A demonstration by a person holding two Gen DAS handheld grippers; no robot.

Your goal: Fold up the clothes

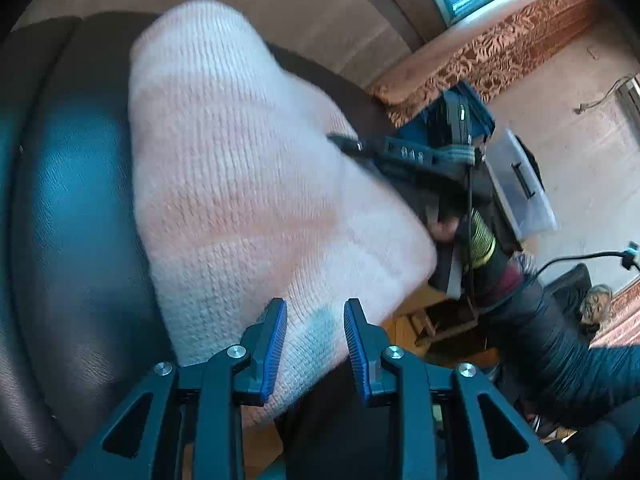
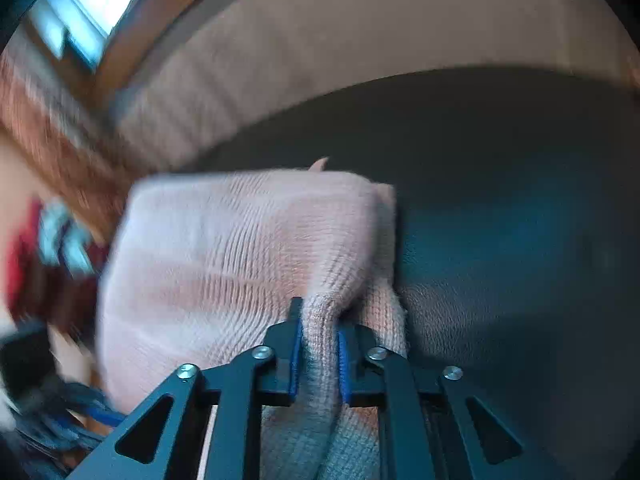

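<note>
A pink ribbed knit point(image 1: 240, 184) is laid in a folded block on a dark leather seat point(image 1: 72, 200), with a beige cushion point(image 1: 280, 4) behind it.

In the left wrist view, the left gripper point(image 1: 315, 344) is angled downward over the near end of the knit. Its blue-padded fingers point(image 1: 276, 344) are held apart, and the near edge of the knit is seen in the gap between them; no pad is seen pressing on the cloth, though whether the left pad brushes it cannot be told. Further along the knit's right edge, the right gripper point(image 1: 352, 145) is seen reaching in from the right, blurred, with its tip at the cloth. Behind it a hand point(image 1: 444, 229) is wrapped round the handle, and a dark quilted sleeve point(image 1: 560, 360) runs back toward the lower right.

In the right wrist view, the right gripper point(image 2: 319, 344) is pitched steeply down at the knit's point(image 2: 224, 264) near right corner. Its fingers point(image 2: 295, 356) are drawn close together and clamped on a bunched ridge of the knit, which is pinched up between the blue pads and trails down beneath them. The seat point(image 2: 520, 240) lies bare to the right of the knit. The surroundings at the left are smeared by motion blur.
</note>
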